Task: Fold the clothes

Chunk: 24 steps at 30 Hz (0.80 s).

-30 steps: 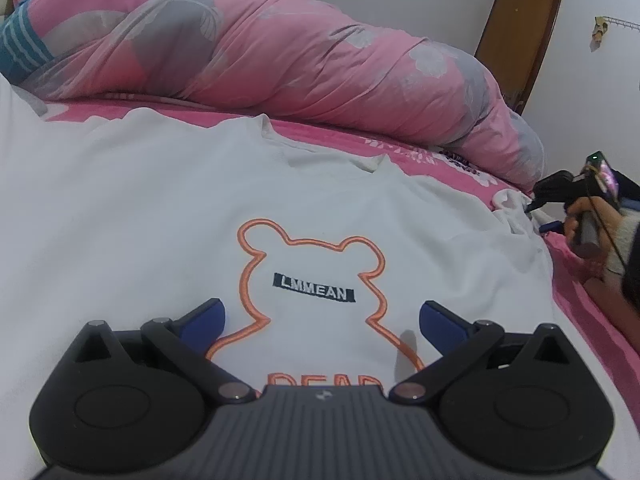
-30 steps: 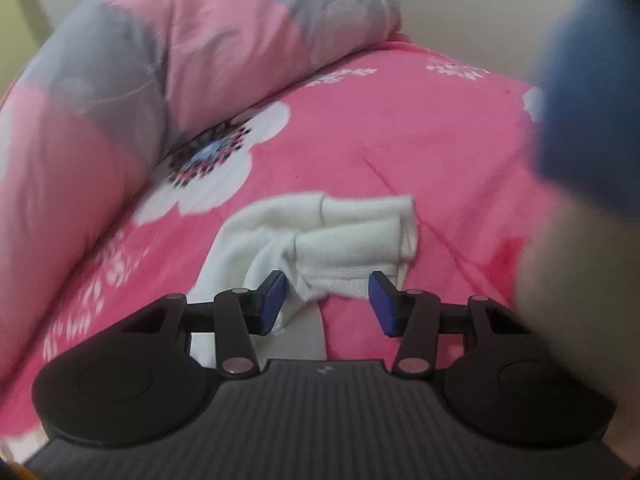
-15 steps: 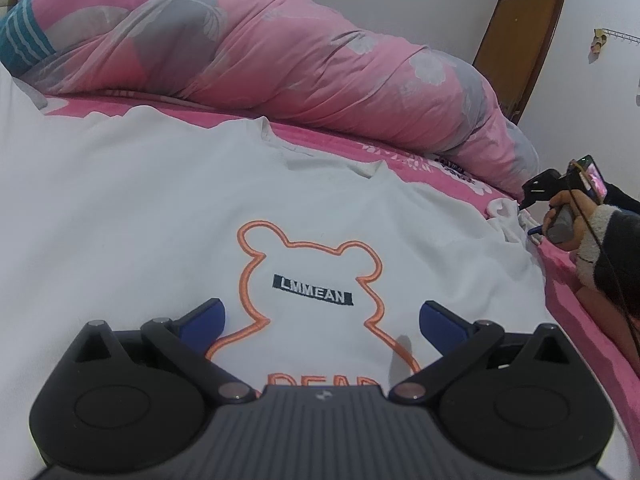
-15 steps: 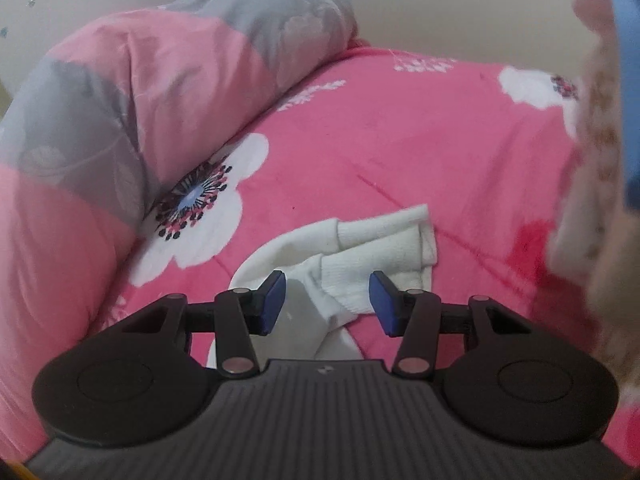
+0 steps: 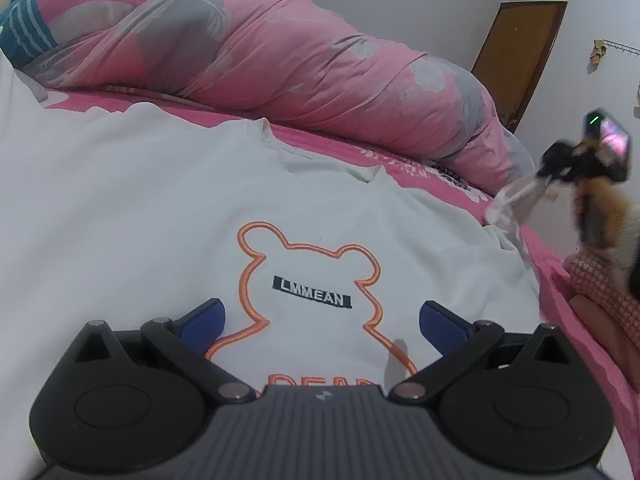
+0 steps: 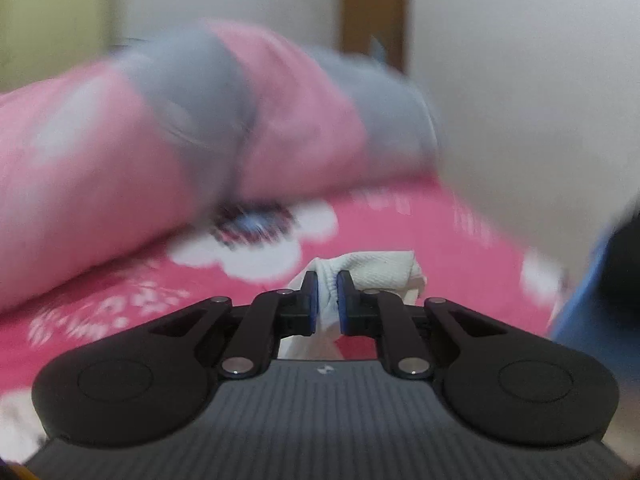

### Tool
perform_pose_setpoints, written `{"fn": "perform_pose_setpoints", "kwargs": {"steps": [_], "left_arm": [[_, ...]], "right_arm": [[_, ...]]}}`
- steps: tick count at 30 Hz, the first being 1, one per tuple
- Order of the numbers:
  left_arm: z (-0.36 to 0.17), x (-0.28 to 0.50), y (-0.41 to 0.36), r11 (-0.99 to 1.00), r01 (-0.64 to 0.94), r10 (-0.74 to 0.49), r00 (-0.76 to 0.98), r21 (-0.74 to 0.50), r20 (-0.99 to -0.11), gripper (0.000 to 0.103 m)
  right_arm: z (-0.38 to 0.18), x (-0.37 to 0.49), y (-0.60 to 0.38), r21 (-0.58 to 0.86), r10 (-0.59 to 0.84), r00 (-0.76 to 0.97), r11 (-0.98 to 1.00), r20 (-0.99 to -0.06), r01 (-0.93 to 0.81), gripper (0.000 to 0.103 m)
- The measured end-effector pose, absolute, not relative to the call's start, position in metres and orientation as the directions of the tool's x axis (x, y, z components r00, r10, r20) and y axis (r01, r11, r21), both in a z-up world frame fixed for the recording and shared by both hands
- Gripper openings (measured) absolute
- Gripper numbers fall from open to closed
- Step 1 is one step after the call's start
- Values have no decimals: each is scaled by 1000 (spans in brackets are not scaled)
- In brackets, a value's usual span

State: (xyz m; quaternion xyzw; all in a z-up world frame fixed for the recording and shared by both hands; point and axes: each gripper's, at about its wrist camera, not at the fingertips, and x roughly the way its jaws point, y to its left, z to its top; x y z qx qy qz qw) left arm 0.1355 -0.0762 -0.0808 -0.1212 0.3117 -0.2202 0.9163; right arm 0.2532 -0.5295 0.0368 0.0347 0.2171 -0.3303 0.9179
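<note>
A white sweatshirt (image 5: pixel 160 220) with an orange bear outline (image 5: pixel 308 280) lies spread flat on the bed. My left gripper (image 5: pixel 320 316) hovers open just above its chest print, nothing between the blue pads. At the far right a person's hand carries my right gripper (image 5: pixel 560 164), which lifts the sweatshirt's sleeve (image 5: pixel 516 200) off the bed. In the right wrist view the right gripper (image 6: pixel 327 278) has its jaws closing, and the pads pinch the white ribbed cuff (image 6: pixel 380 272) above the pink sheet.
A rolled pink and grey floral duvet (image 5: pixel 280 60) runs along the far side of the bed, blurred in the right wrist view as the duvet (image 6: pixel 160 140). The pink floral sheet (image 6: pixel 400 220) shows beyond the sleeve. A brown door (image 5: pixel 520 52) stands behind.
The right gripper's jaws came together on the cuff that lay between them, then rose with it and rolled, so the sleeve now hangs off the bed. The left gripper stayed put.
</note>
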Motion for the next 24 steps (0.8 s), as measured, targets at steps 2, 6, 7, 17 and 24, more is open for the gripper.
{"fn": "perform_pose_setpoints", "kwargs": {"steps": [2, 6, 7, 17, 24], "left_arm": [[-81, 136, -75, 871, 327, -483, 708, -367, -515, 103], [-81, 136, -75, 868, 325, -487, 707, -375, -513, 103], [-81, 136, -75, 868, 325, -487, 707, -376, -513, 103], [-80, 137, -75, 868, 322, -487, 706, -379, -515, 103], [-81, 137, -74, 866, 322, -489, 705, -382, -513, 103]], "right_arm": [[68, 234, -517, -114, -585, 721, 799, -372, 590, 8], [126, 180, -517, -137, -593, 746, 802, -302, 582, 8], [137, 168, -520, -138, -599, 745, 798, -293, 587, 8], [164, 69, -599, 84, -613, 709, 733, -349, 675, 8], [154, 21, -621, 241, -558, 753, 723, -349, 648, 8]]}}
